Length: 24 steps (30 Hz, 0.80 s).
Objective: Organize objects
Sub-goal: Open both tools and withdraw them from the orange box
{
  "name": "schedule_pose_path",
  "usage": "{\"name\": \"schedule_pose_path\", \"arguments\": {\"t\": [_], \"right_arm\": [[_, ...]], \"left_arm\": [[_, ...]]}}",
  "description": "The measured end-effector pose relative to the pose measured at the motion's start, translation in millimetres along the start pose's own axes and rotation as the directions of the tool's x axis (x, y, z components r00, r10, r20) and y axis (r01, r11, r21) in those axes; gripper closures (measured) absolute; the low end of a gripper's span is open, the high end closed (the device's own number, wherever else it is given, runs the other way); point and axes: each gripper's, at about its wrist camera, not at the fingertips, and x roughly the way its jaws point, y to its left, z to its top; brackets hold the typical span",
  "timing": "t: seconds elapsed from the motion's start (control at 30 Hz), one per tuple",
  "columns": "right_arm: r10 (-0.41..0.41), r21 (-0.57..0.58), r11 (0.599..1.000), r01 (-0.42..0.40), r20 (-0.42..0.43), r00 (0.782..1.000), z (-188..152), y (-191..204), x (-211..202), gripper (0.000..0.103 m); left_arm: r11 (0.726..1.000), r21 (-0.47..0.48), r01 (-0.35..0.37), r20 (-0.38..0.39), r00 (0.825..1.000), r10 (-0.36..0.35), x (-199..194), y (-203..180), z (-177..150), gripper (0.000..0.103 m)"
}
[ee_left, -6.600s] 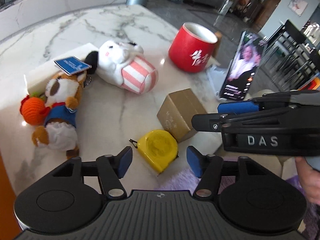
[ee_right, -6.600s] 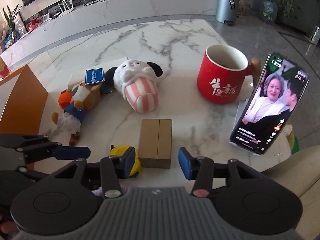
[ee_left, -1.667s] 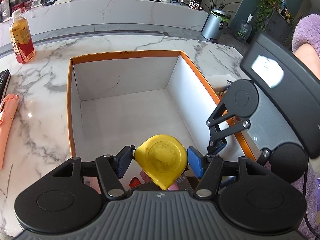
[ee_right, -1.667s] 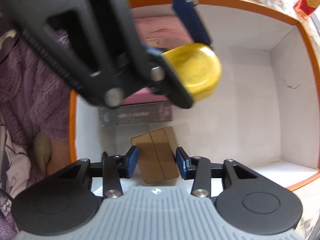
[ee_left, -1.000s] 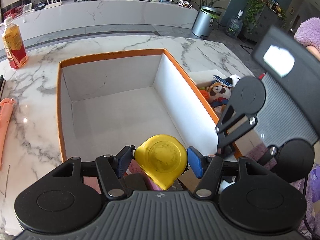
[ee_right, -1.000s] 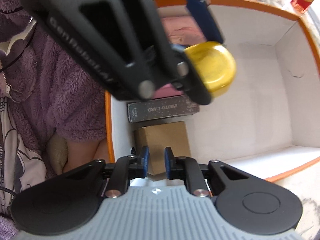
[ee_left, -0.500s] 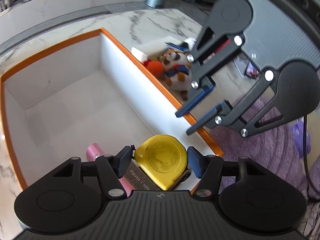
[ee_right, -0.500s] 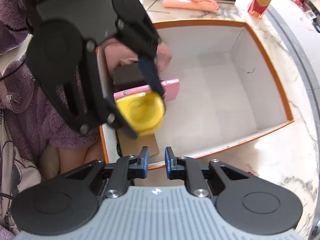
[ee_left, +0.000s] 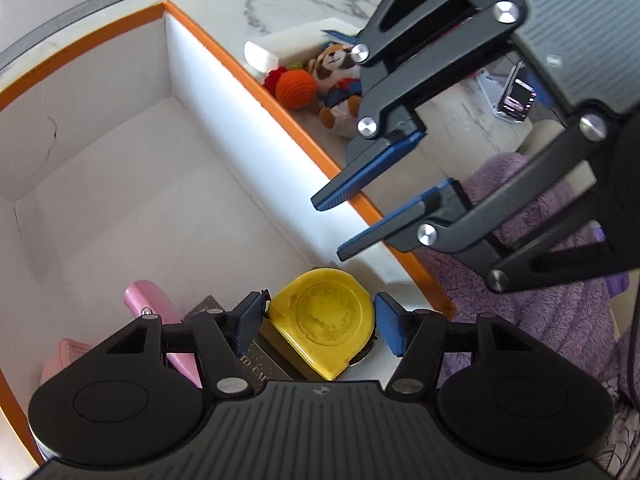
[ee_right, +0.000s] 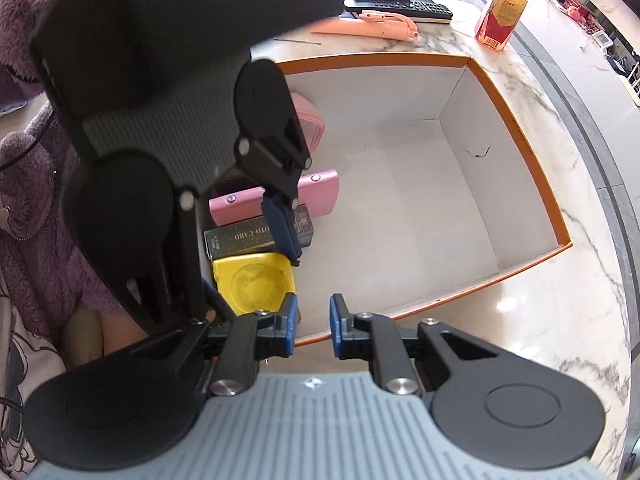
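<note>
A yellow tape measure (ee_left: 322, 316) sits between the blue pads of my left gripper (ee_left: 320, 322), which is shut on it. It hangs low inside the orange-rimmed white box (ee_left: 224, 52), in the near corner. Below it lie a black photo-card box (ee_right: 240, 236) and a brown box (ee_left: 276, 340); whether it touches them I cannot tell. A pink case (ee_right: 316, 192) lies beside them. My right gripper (ee_right: 313, 320) hovers over the box rim (ee_right: 520, 140), all but shut, with nothing between its pads. In the left wrist view the right gripper (ee_left: 332, 228) is above the rim.
A plush dog (ee_left: 336, 68) and an orange knitted ball (ee_left: 296, 88) lie on the marble table outside the box wall. A phone on a stand (ee_left: 516, 100) is further off. A drink bottle (ee_right: 500, 16) and keyboard (ee_right: 400, 6) stand beyond the box. A purple fleece garment (ee_left: 540, 300) is close by.
My left gripper has sunk with the tape measure into the near corner of the box and rolled. The right gripper, shut and empty, has drawn back from the brown box to above the rim.
</note>
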Motion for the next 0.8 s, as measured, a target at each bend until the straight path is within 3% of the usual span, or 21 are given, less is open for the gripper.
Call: {"name": "schedule_pose_path", "arguments": {"t": [0.17, 0.43, 0.57, 0.67, 0.8], "right_arm": [[0.010, -0.021, 1.000, -0.010, -0.002, 1.000, 0, 7, -3, 0.085], [0.021, -0.031, 0.999, -0.021, -0.031, 0.999, -2, 7, 3, 0.081], [0.018, -0.024, 1.000, -0.019, -0.033, 0.999, 0, 6, 5, 0.081], [0.011, -0.018, 1.000, -0.012, -0.031, 0.999, -1, 7, 2, 0.080], [-0.009, -0.009, 1.000, 0.009, -0.017, 1.000, -2, 10, -6, 0.078]], "left_arm": [[0.999, -0.008, -0.034, -0.012, 0.999, 0.034, 7, -2, -3, 0.032], [0.999, -0.050, -0.007, -0.022, 1.000, 0.006, 13, 4, -4, 0.031], [0.999, -0.050, -0.008, -0.005, 1.000, 0.008, 11, 3, -7, 0.031], [0.999, -0.047, -0.010, 0.019, 1.000, 0.011, 5, 0, -10, 0.024], [0.997, -0.061, -0.046, 0.059, 0.997, 0.049, -7, 0, -3, 0.024]]}}
